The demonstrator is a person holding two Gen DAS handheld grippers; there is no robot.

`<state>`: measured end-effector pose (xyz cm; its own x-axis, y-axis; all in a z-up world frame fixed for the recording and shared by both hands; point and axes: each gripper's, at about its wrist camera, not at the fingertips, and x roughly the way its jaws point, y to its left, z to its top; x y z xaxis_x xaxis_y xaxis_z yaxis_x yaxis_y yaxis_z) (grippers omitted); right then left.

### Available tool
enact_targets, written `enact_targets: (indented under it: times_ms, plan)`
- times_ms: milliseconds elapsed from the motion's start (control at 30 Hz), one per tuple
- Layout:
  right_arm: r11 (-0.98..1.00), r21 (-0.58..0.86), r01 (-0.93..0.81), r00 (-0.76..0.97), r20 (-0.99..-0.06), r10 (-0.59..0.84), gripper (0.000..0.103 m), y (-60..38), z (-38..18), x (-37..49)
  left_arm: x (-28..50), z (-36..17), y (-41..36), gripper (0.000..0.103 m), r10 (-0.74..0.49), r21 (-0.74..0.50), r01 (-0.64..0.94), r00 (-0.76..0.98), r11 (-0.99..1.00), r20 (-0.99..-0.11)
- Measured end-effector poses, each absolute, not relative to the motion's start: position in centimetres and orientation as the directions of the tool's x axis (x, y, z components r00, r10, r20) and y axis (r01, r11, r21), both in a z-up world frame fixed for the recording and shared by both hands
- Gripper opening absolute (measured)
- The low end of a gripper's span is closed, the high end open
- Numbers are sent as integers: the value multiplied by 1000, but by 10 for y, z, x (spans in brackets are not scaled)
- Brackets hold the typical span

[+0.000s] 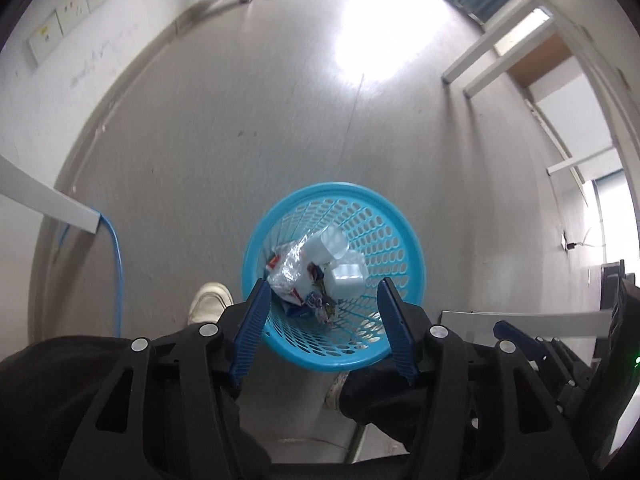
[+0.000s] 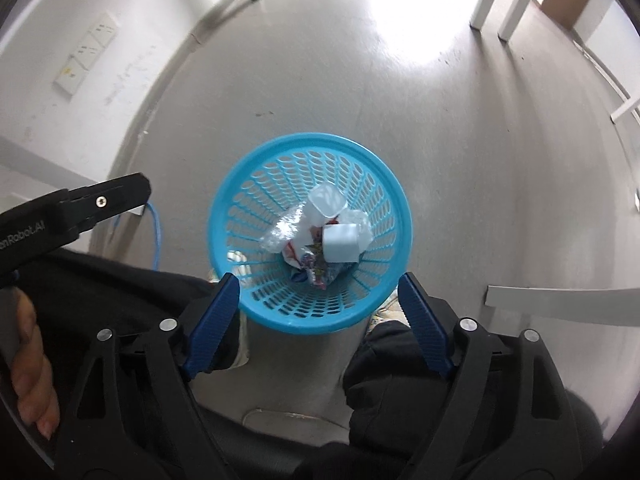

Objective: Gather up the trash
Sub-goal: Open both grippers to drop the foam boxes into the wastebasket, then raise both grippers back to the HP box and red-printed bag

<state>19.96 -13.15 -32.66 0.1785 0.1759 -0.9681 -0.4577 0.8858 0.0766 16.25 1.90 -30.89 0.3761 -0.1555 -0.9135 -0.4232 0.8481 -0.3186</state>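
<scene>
A: How do the jaws stand?

B: Both pairs are spread wide, and neither grips anything. The left gripper hangs over the near rim of the bin, its blue fingers one to each side of the opening. The right gripper hangs the same way over the bin, its fingers outside the near rim.

A: And the trash?

B: All in the bottom of the bin. A clear crumpled bag, a white cup lying on its side, a white tub just beside it, and colourful wrappers under them. The right view shows the same heap: bag, cup, tub, wrappers.

A: Where does the bin stand?

B: Upright on the grey floor, between the person's feet. A white shoe shows just left of it in the left view.

A: Anything farther out?

B: A blue cable runs down the left wall. Wall sockets sit higher up. White table legs stand at the far right. In the right view the left gripper's black body shows at the left edge, with the hand holding it.
</scene>
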Motion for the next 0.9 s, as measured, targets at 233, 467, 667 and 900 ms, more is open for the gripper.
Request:
enact_targets:
  times_ms: [233, 467, 667, 900]
  plan:
    - [870, 200, -450, 223, -919, 326, 88, -163, -271, 162, 125, -260, 3, 63, -76, -266, -342, 479, 901, -874]
    - [870, 140, -473, 336, -884, 325, 91, -192, -218, 119, 81, -209, -14, 70, -31, -218, -267, 564, 939, -825]
    - [871, 151, -468, 418, -830, 368, 94, -224, -178, 86, 45, -176, -25, 78, -26, -195, -195, 641, 961, -767]
    - [866, 112, -488, 508, -770, 386, 94, -238, -136, 56, 6, -138, -27, 82, -83, -220, -121, 673, 968, -735]
